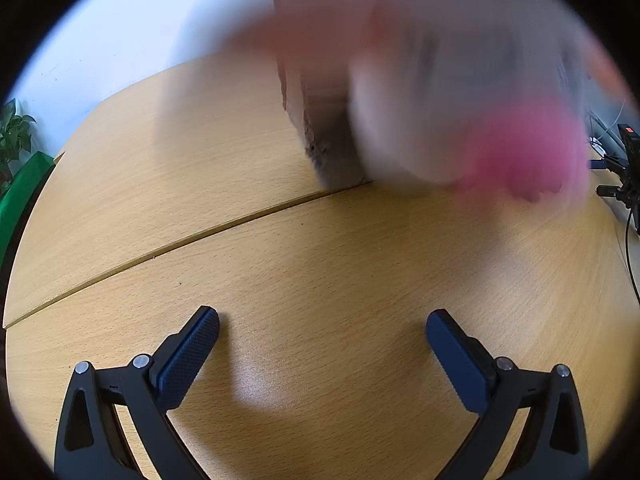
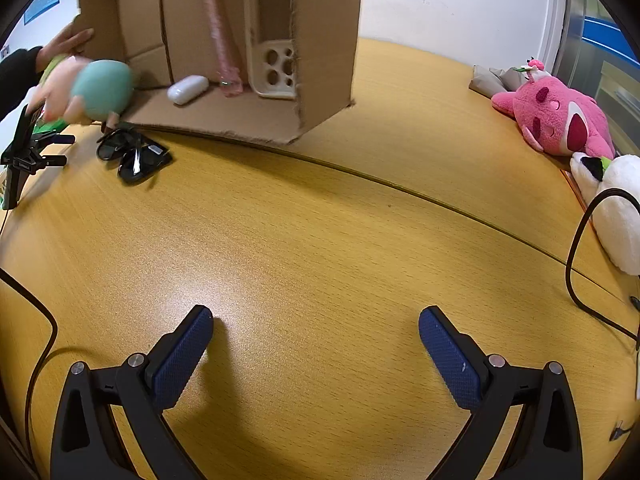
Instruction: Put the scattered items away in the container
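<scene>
on the wooden table [image 2: 320, 216] both the left gripper [image 1: 322, 344] and right gripper [image 2: 315, 340] hover spread wide and empty, while the cardboard box [image 2: 224, 52] lies on its side, opening toward them, so items slide in

Cardboard box [image 2: 224, 40] on its side, far left, opening facing near; white case [image 2: 187, 89], pink tube [image 2: 218, 28], perforated beige basket [image 2: 276, 68] inside. Black sunglasses [image 2: 134, 154] just outside, near-left.

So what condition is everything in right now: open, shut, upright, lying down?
Left gripper: open, holding nothing.
Right gripper: open, holding nothing.
Cardboard box: on its side, open toward us.
White case: shut, lying inside the box.
Sunglasses: folded, on the table.
Pink plush: lying down.
</scene>
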Demonstrator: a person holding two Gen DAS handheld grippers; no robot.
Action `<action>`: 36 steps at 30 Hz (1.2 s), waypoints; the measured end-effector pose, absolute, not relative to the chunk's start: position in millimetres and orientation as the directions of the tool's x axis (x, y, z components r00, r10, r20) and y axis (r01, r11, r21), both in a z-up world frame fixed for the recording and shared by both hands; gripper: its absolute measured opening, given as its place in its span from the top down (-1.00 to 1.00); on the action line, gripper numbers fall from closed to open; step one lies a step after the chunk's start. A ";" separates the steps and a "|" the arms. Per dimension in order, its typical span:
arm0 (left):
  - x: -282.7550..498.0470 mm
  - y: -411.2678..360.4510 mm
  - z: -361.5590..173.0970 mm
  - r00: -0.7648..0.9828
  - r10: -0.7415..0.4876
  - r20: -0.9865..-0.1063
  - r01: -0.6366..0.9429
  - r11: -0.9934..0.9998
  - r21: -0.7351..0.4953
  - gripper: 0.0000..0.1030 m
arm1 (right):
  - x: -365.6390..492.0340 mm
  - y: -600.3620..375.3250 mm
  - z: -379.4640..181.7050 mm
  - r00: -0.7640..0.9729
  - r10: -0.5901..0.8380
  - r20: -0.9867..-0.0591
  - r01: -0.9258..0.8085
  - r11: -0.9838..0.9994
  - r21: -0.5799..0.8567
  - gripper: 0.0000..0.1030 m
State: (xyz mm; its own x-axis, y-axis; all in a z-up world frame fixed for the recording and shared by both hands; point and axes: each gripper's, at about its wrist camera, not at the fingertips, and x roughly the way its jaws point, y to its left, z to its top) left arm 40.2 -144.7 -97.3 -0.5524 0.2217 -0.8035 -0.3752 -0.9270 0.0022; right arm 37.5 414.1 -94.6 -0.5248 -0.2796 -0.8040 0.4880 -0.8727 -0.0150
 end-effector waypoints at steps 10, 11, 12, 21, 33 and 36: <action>44.6 -145.6 -102.6 -0.553 0.222 -0.803 -0.375 -0.927 0.003 -1.00 | 39.0 413.8 -93.8 -0.525 -0.279 -0.804 0.487 -0.873 -0.015 -1.00; 45.1 -145.8 -103.6 -0.553 0.221 -0.803 -0.375 -0.927 0.003 -1.00 | 38.9 413.9 -93.8 -0.525 -0.279 -0.804 0.487 -0.873 -0.015 -1.00; 45.2 -145.9 -104.0 -0.553 0.222 -0.803 -0.375 -0.927 0.003 -1.00 | 38.7 413.8 -93.9 -0.525 -0.279 -0.804 0.487 -0.873 -0.015 -1.00; 46.7 -146.4 -107.5 -0.553 0.221 -0.803 -0.375 -0.927 0.003 -1.00 | 37.6 413.2 -93.8 -0.525 -0.278 -0.804 0.486 -0.874 -0.015 -1.00; 46.5 -145.2 -109.0 -0.553 0.221 -0.804 -0.375 -0.927 0.003 -1.00 | 37.3 412.8 -93.9 -0.525 -0.278 -0.804 0.485 -0.874 -0.015 -1.00; 46.6 -145.3 -109.8 -0.553 0.221 -0.804 -0.375 -0.927 0.003 -1.00 | 36.8 412.8 -93.8 -0.525 -0.277 -0.805 0.485 -0.874 -0.015 -1.00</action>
